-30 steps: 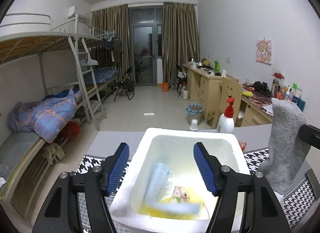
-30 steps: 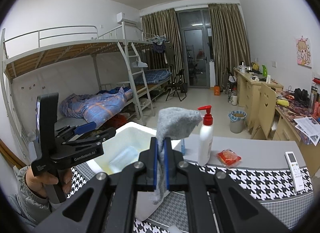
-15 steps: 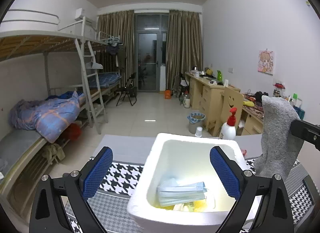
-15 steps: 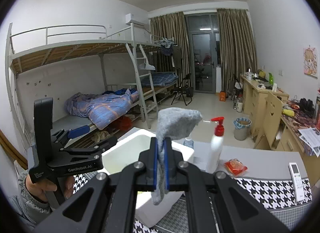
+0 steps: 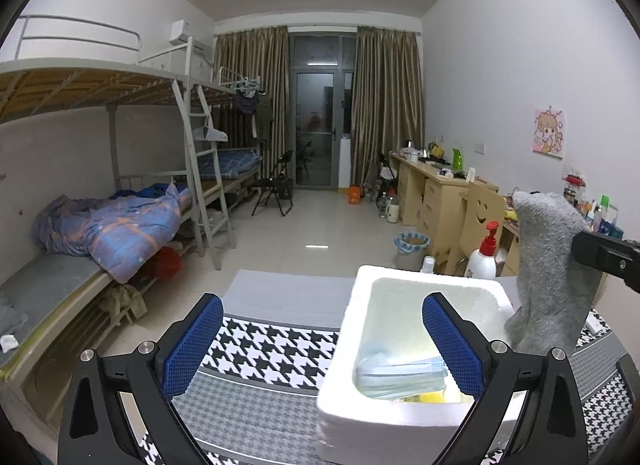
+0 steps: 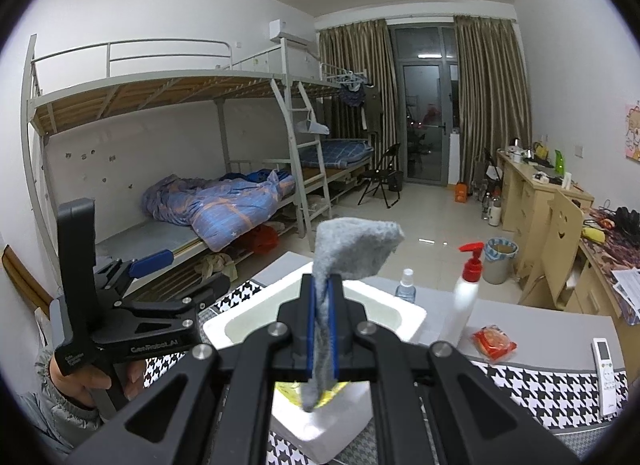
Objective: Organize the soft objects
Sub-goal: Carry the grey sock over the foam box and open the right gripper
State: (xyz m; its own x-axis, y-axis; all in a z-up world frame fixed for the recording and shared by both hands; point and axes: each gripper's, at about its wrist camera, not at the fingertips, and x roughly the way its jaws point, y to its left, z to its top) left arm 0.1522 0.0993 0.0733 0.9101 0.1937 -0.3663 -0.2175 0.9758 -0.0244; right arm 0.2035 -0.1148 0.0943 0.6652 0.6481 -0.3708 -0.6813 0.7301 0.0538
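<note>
Since a second ago my left gripper has pulled back and swung left off the white foam box, and its blue pads, which were fairly close over the box then, are now spread wide with nothing between them. Its left pad hangs over the houndstooth table mat; its right pad sits in front of the box's near right corner. Inside the box I see a flat stack of pale blue face masks with something yellow beside it, too hidden to name.

To the right of the box, my right gripper is clamped narrow on the grey sock, which has risen and come in over the box. The sock stands above the pads and flops right, and its lower end dangles over the near part of the box without touching it, as far as I can tell.

I judge the step in hand to be carrying the sock to the box, masks already stowed. Next I need to bring the right gripper down over the opening and part the pads so the sock falls inside, not onto the rim.

Further right stand a small spray bottle and a red-topped pump bottle just behind the box, then a red snack packet and a white remote control on the mat.
</note>
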